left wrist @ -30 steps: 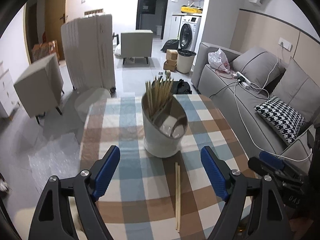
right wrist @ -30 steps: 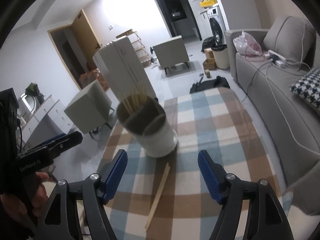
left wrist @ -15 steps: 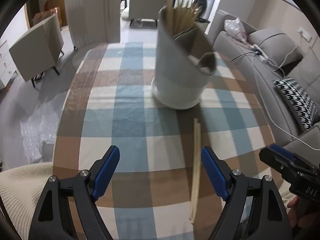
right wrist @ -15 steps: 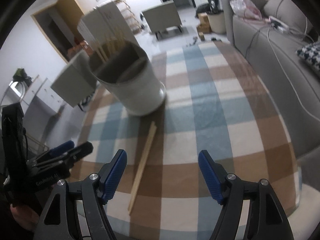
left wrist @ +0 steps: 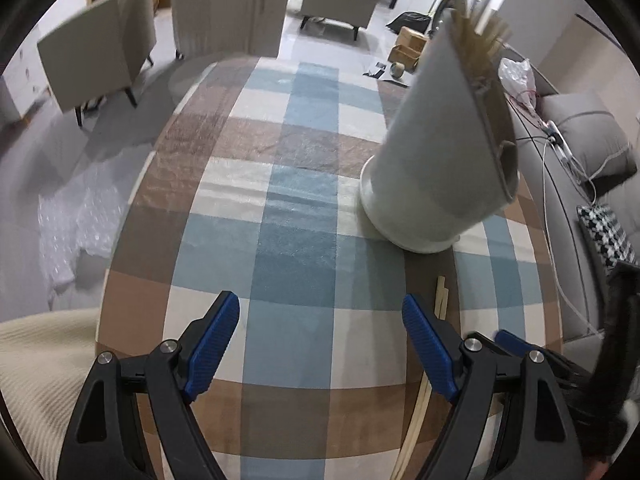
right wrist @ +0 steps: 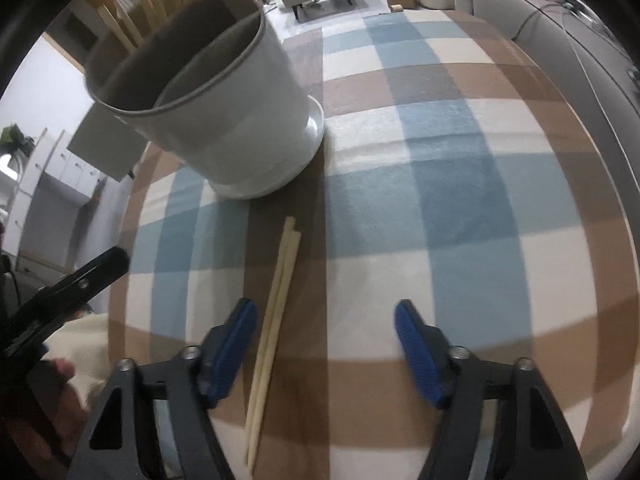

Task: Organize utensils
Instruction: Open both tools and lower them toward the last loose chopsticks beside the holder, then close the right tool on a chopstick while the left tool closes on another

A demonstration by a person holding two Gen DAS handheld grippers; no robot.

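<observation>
A pair of pale wooden chopsticks [right wrist: 276, 308] lies flat on the checked tablecloth [right wrist: 460, 184], side by side and touching, running from the centre of the right wrist view down toward the lower left, with the far tips just short of the white utensil holder [right wrist: 248, 120]. They look light, thin and stiff, probably smooth enough to roll or scissor apart, so a pinch across both sticks near the middle would likely keep them together and balanced. Lying flush on cloth, they leave little room for a pad beneath.

The right gripper [right wrist: 326, 344] hovers low over them, jaws closing, with the sticks just inside its left pad and nothing yet pressed. The left gripper [left wrist: 320, 344] stands wide apart over bare cloth at the bottom of its view; the same sticks [left wrist: 440, 300] pass beside its right pad, outside the gap.

The holder stands upright on a saucer-like base, with more chopsticks [right wrist: 156, 4] poking from its rear compartment at upper left. The cloth appears soft and slightly wrinkled. Beyond the table are a grey sofa [left wrist: 592, 148], armchairs [left wrist: 100, 52] and tiled floor.
</observation>
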